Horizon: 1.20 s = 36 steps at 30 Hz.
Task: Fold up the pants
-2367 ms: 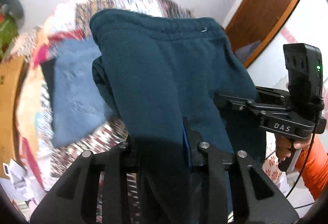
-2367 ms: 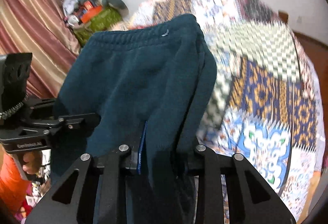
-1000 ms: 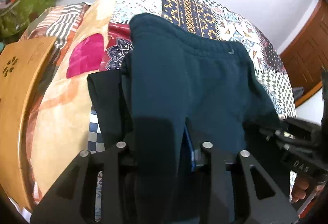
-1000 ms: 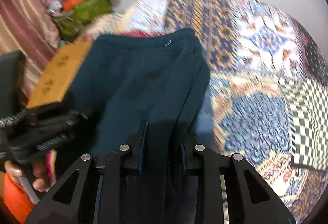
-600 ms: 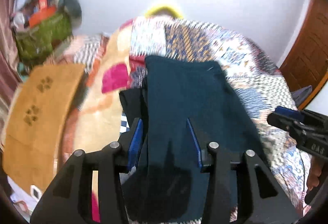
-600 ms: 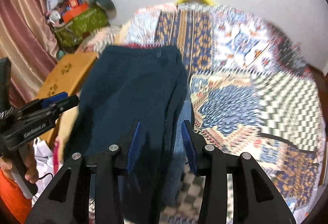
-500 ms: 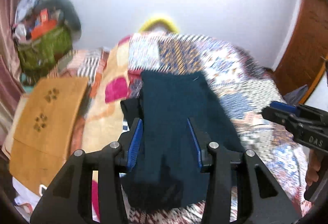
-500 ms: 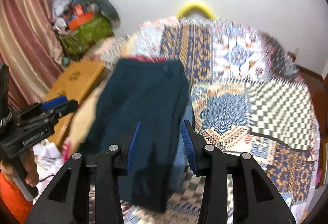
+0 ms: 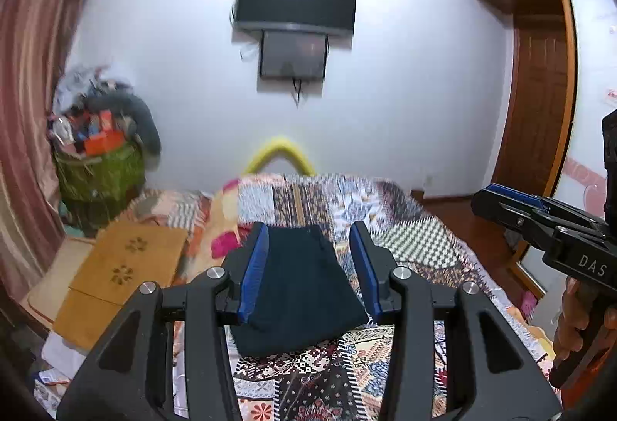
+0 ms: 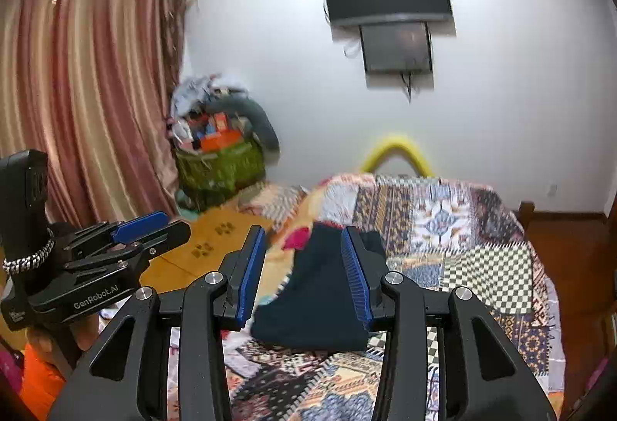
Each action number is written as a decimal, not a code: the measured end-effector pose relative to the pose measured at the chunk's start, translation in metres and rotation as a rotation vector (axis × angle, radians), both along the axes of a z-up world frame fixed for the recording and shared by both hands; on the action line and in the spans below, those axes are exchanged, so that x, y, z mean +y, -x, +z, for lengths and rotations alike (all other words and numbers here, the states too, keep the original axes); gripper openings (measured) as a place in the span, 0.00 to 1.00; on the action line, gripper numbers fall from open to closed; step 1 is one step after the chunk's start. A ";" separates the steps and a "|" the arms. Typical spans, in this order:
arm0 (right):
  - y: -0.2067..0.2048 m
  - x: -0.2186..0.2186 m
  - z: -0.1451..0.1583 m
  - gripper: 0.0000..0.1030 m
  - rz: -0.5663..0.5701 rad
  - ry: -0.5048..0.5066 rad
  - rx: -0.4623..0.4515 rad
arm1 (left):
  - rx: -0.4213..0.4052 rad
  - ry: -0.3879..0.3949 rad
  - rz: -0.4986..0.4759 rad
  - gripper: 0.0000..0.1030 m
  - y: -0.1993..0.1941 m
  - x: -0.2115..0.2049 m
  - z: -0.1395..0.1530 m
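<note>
pants (image 9: 297,290): dark teal, thick soft fabric
state: folded into a compact stack, layers lying one on another, near edge rounded and thicker
pose: lying flat, narrower far end, wider near end; waistband not clear to see
place: seen between the spread fingers of the left claw (image 9: 308,268), well ahead of it and not touched; likewise framed between the fingers of the right claw (image 10: 304,272), apart from it

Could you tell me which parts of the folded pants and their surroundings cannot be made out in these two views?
- Left wrist view: the pants' side edges hide behind the left gripper fingers.
- Right wrist view: the right gripper covers the pants' right edge; the waistband is blurred.
- Both views: the bedspread pattern is smeared; layers beneath the pants stay unseen.
</note>
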State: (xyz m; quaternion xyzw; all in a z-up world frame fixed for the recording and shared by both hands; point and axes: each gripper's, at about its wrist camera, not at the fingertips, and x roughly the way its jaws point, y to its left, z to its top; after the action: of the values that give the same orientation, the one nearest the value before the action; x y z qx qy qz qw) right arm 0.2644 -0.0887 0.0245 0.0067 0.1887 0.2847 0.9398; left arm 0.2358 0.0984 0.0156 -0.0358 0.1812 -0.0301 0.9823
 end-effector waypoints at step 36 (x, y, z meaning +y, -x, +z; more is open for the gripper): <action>0.110 -0.013 -0.013 1.00 -0.154 0.003 -0.206 | -0.145 0.007 0.052 1.00 0.125 -0.015 -0.004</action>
State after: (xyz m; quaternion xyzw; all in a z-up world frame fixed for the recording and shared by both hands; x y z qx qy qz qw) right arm 0.1548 -0.1019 0.0112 -0.0095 0.0905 0.2108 0.9733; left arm 0.1106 0.0836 0.0116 -0.0414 0.1084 -0.0076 0.9932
